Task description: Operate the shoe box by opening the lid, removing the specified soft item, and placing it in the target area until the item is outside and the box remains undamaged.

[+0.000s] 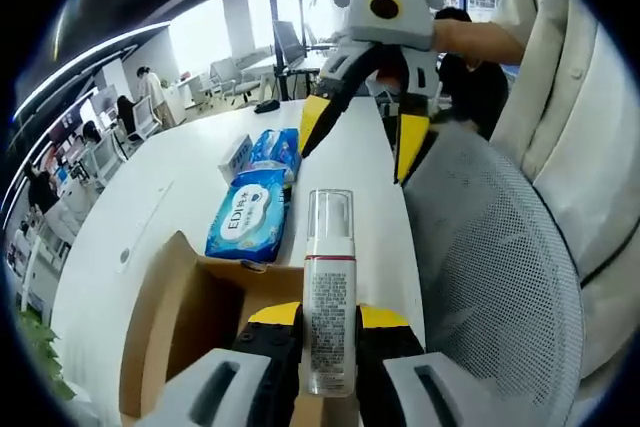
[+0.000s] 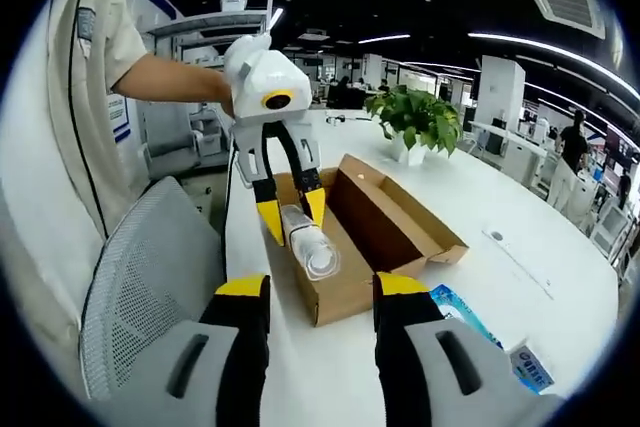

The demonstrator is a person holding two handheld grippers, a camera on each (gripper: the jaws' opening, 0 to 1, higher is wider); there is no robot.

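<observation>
Left tool (image 1: pixel 329 325) clamps my foam bottle (image 1: pixel 329 282), lower centre of frame, above open shoe box (image 2: pixel 345 237). Right tool (image 2: pixel 320 299) wide, empty, bottom of frame. Risk I see: slick bottle slipping, dropping onto cardboard wall, denting it. Wipes pack (image 1: pixel 248 215) lies on tabletop (image 1: pixel 150 207).

White moulded housings on both grippers, left gripper (image 2: pixel 291 213) and right gripper (image 1: pixel 362 150), each with a round dark lens ringed in yellow. Black jaws ending in yellow tips. Grey slotted bodies at the near jaws. Worn above: a pale beige short-sleeved shirt (image 1: pixel 560 77), buttoned, with a small chest patch.
</observation>
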